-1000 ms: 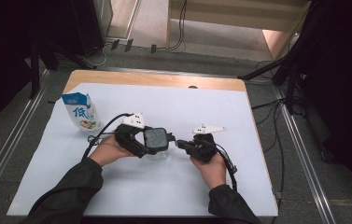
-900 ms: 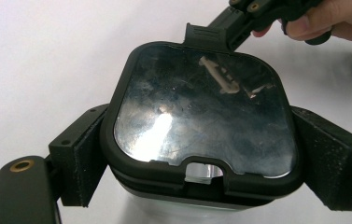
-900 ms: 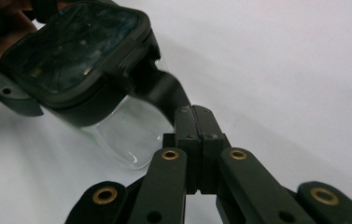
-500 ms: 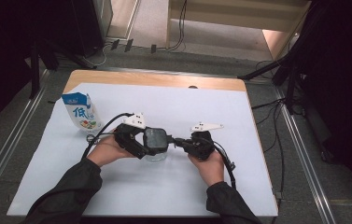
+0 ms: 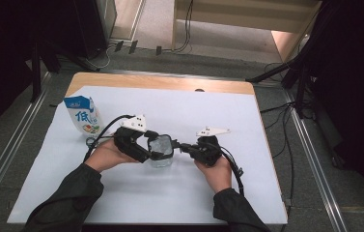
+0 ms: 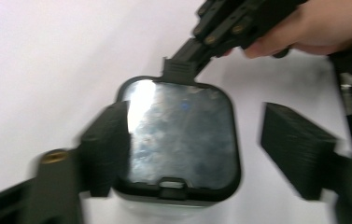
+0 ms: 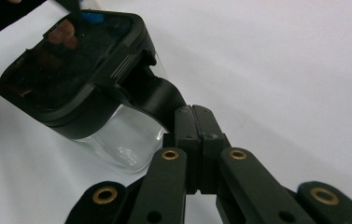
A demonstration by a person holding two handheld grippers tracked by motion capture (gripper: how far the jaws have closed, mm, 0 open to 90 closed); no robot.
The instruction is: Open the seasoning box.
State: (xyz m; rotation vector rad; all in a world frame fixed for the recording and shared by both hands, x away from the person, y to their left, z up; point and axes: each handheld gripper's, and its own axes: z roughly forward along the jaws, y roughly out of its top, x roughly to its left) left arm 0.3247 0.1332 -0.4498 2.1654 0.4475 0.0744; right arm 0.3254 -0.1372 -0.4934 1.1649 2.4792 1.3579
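jar (image 5: 161, 151) between grippers (right (image 7: 193, 122) clamped)

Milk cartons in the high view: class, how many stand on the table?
1. The milk carton stands upright near the table's far left corner, apart from both grippers. None seems hidden, though hands and sleeves cover some of the surface.

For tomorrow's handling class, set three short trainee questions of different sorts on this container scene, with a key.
1. True or false: the right gripper is shut on the latch tab of the clear container.
2. Which stands at the table's left? A a mug; B a milk carton; C a bowl.
3. Fill in: the left gripper has its jaws ____ around the black lid.
Key: 1 true; 2 B; 3 open.
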